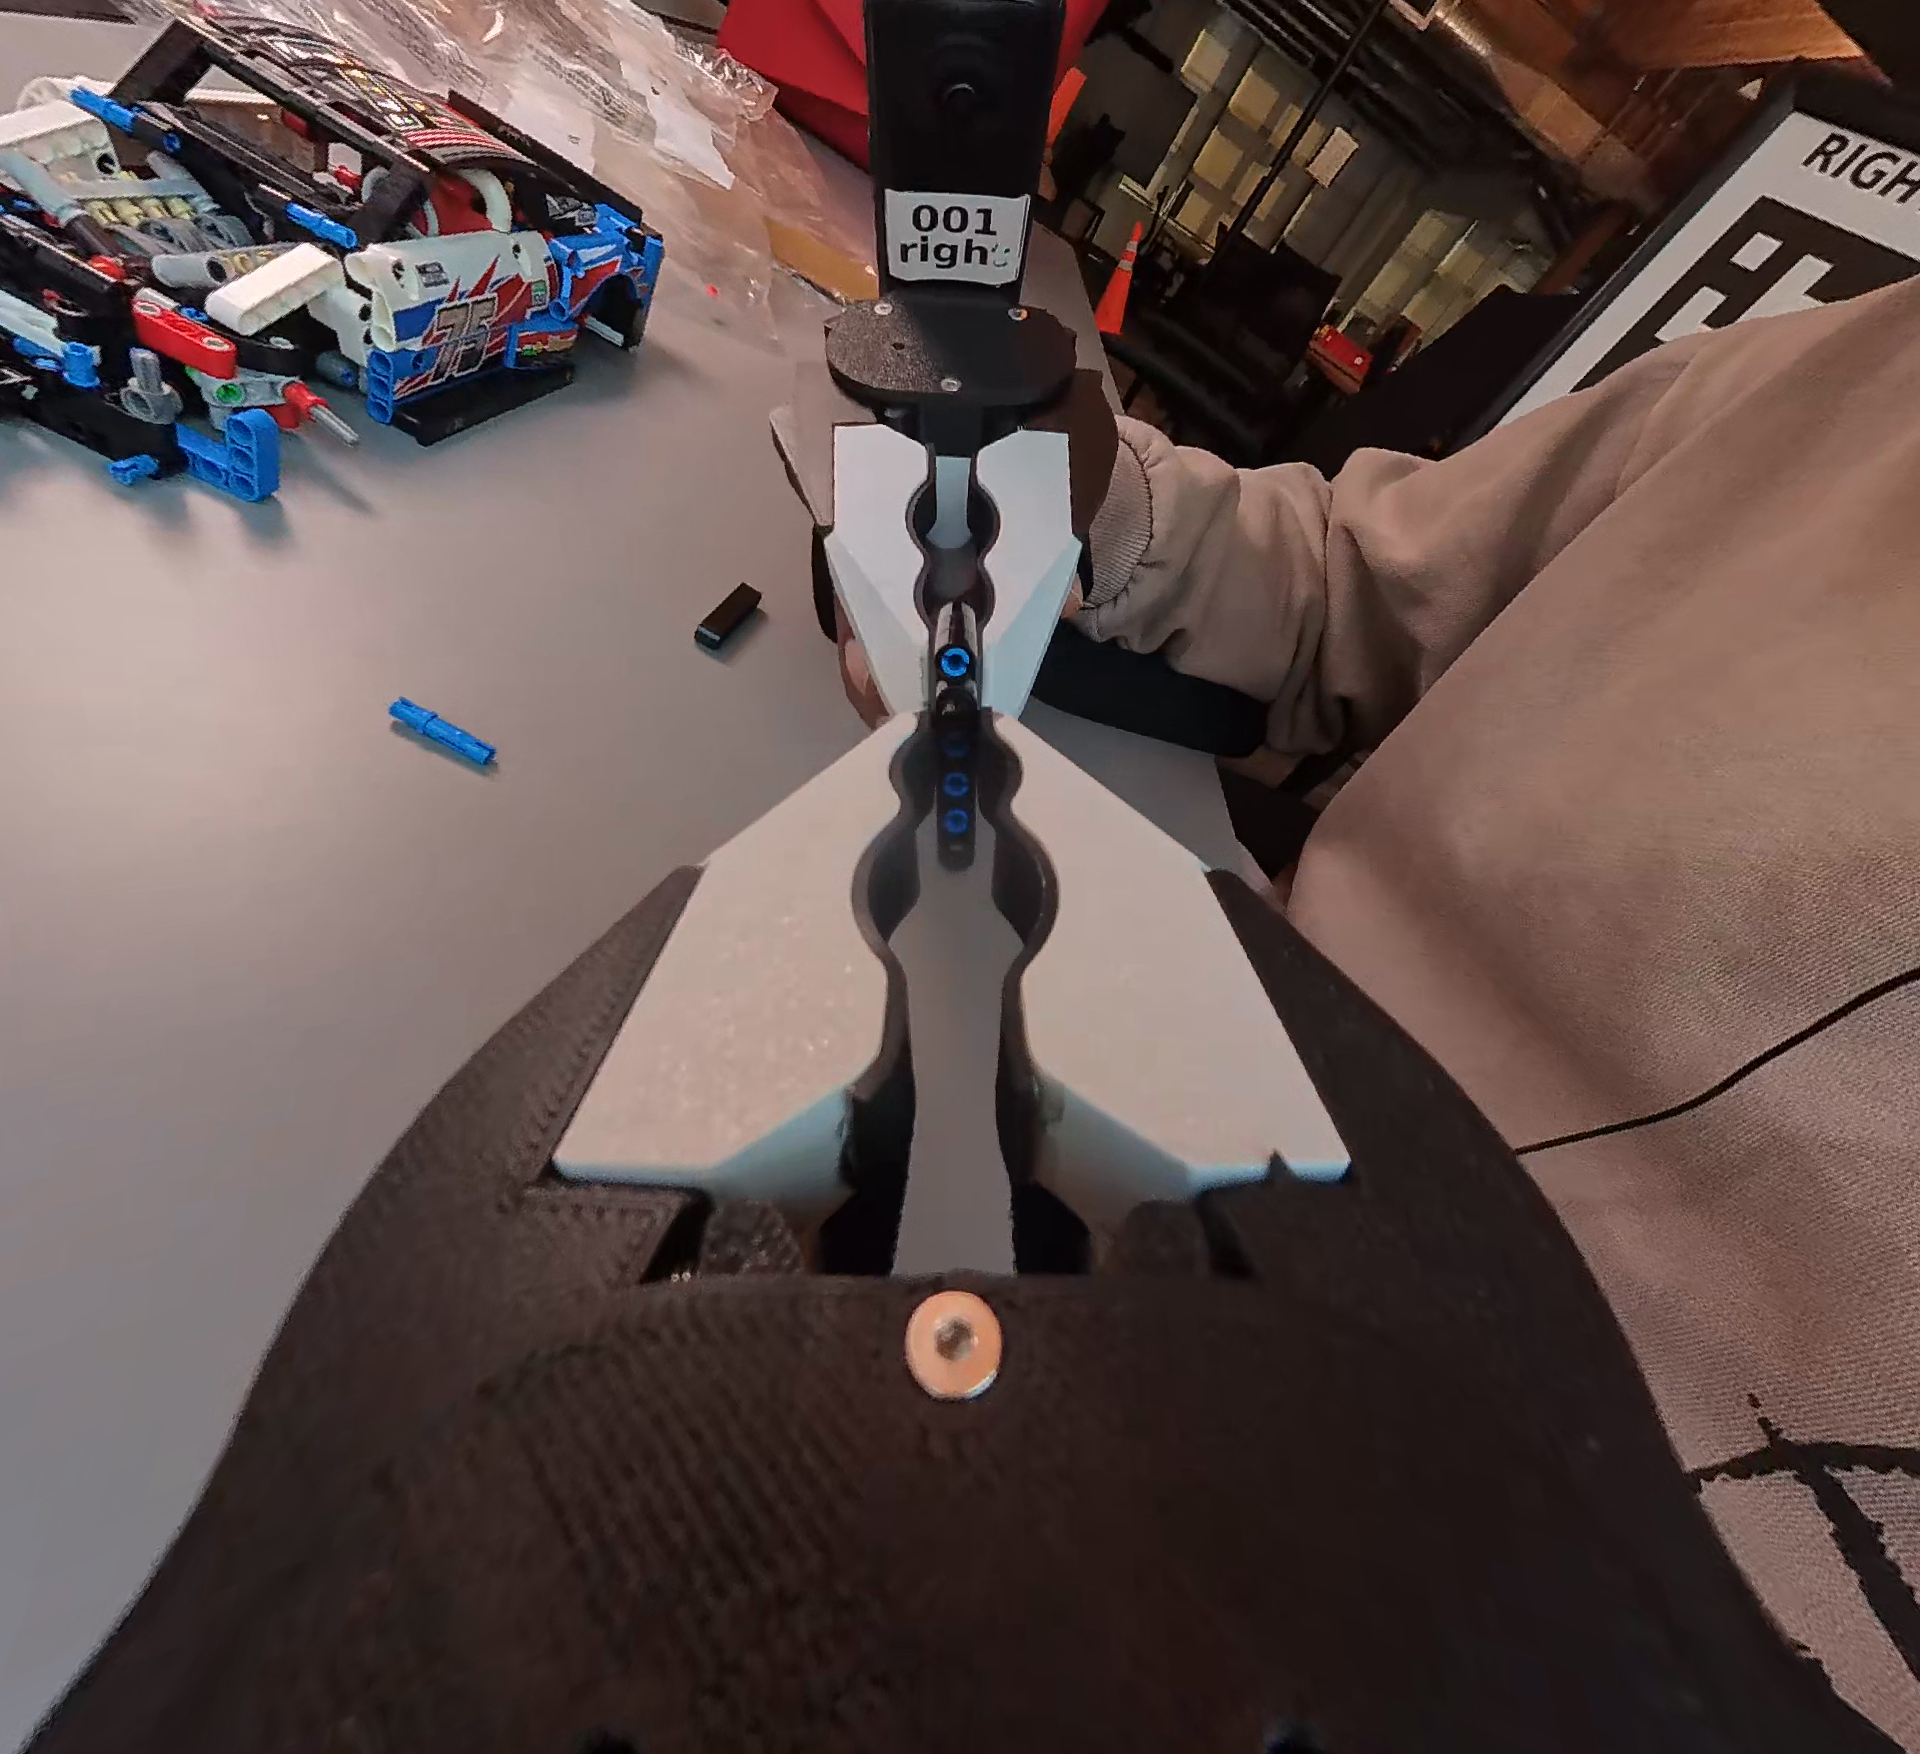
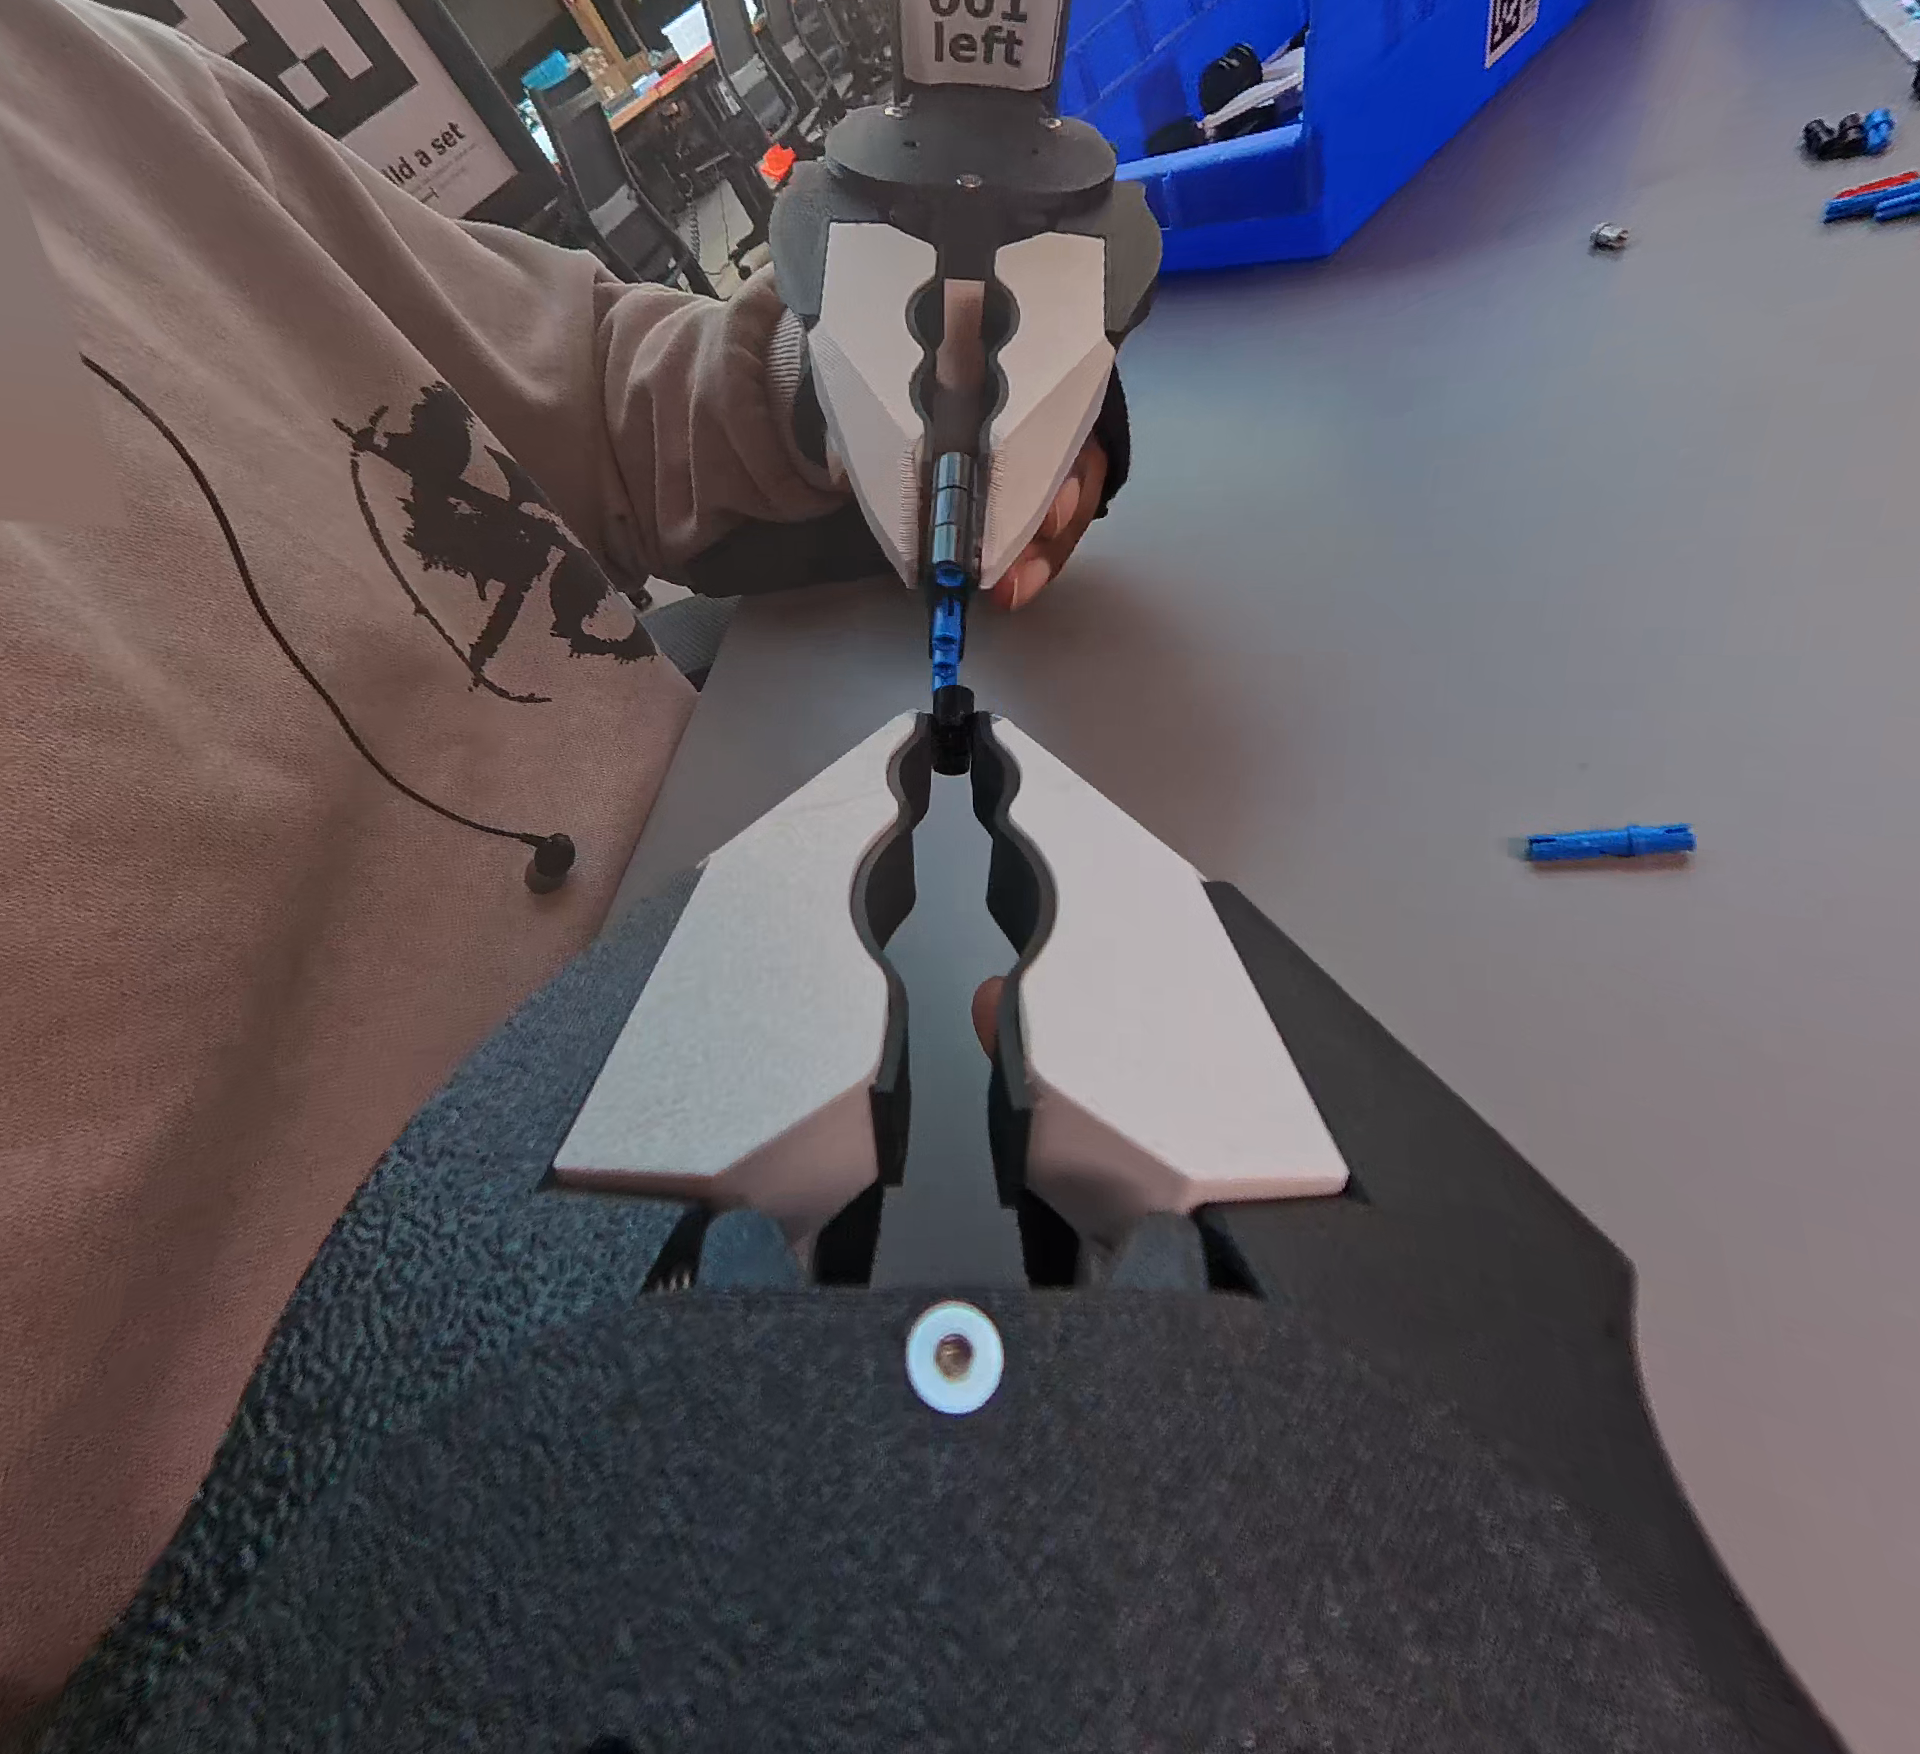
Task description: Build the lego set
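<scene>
The black beam (image 1: 954, 800), its holes filled with blue pins, sits pinched at the tip of the left gripper (image 1: 954, 728), jaws nearly closed. At 12 o'clock the right gripper (image 1: 951, 665) faces it tip to tip, clamped on a small black connector (image 2: 951, 728) meeting a blue pin (image 2: 945, 618). A loose pin (image 1: 442, 734) lies at 9 o'clock, the car (image 1: 312, 250) at 10 on the table (image 1: 312, 925).

Bright, sharp; edges perhaps fisheye-warped.
</scene>
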A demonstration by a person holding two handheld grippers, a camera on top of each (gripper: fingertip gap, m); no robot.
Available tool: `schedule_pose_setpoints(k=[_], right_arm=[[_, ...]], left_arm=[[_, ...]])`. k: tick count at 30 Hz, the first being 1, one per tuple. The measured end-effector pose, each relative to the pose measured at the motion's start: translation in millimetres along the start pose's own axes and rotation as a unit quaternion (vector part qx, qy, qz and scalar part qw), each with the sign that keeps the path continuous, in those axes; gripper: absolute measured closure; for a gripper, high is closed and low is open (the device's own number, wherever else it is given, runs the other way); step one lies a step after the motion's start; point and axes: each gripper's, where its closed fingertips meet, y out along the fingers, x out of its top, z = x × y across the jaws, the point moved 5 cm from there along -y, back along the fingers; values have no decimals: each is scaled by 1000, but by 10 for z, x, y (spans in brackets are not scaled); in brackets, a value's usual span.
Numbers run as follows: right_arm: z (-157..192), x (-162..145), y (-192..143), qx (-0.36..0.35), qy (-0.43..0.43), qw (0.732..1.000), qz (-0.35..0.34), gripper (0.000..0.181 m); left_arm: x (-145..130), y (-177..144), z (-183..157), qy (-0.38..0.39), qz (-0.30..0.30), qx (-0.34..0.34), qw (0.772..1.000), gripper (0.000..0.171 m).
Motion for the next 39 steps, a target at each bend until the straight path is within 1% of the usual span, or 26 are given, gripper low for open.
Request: schedule_pose_setpoints(k=[5, 10, 14, 17, 21, 24, 26, 27, 28, 30, 32, 36, 37, 38, 39], right_arm=[[25, -10, 17, 2, -5, 1000, 4, 176], [13, -17, 28, -3, -3, 1000, 6, 176], [-4, 9, 21, -11, -2, 1000, -5, 176], [3, 28, 24, -10, 7, 1000, -18, 176], [-7, 77, 24, -8, 32, 998, -48, 177], [-8, 107, 35, -29, 7, 998, -52, 176], [-28, 123, 56, -75, -41, 996, -39, 176], [-12, 152, 63, -79, -42, 995, -51, 176], [-12, 184, 54, -75, -27, 994, -75, 176], [-25, 186, 39, -72, -13, 993, -91, 177], [13, 223, 17, -38, 13, 992, -119, 177], [3, 250, 23, 5, 78, 985, -153, 177], [-13, 246, 34, 0, 82, 984, -156, 177], [-25, 244, 42, -23, 61, 986, -150, 177], [-12, 255, 49, -53, 18, 988, -140, 177]], left_arm=[[-21, 32, 4, -13, 6, -3, 1000, 166], [-19, 43, 15, -25, -4, 3, 1000, 166], [5, 34, 33, -33, -20, 6, 999, 166], [28, 24, 17, -22, -32, 11, 999, 166], [78, 13, 14, -21, -58, 13, 998, 165], [113, 2, 25, -11, -77, 27, 997, 166], [133, 1, 40, -14, -91, 32, 995, 166], [170, -13, 37, -26, -107, 26, 994, 166], [192, -18, 42, -33, -115, 25, 993, 166], [208, -14, 35, -24, -115, 25, 993, 166], [244, -27, 6, -14, -124, 24, 992, 166], [285, -33, -28, 11, -137, 38, 990, 166], [283, -31, -22, 20, -137, 47, 989, 166], [276, -32, -18, 23, -138, 51, 989, 166], [283, -42, -19, 21, -144, 48, 988, 166]])
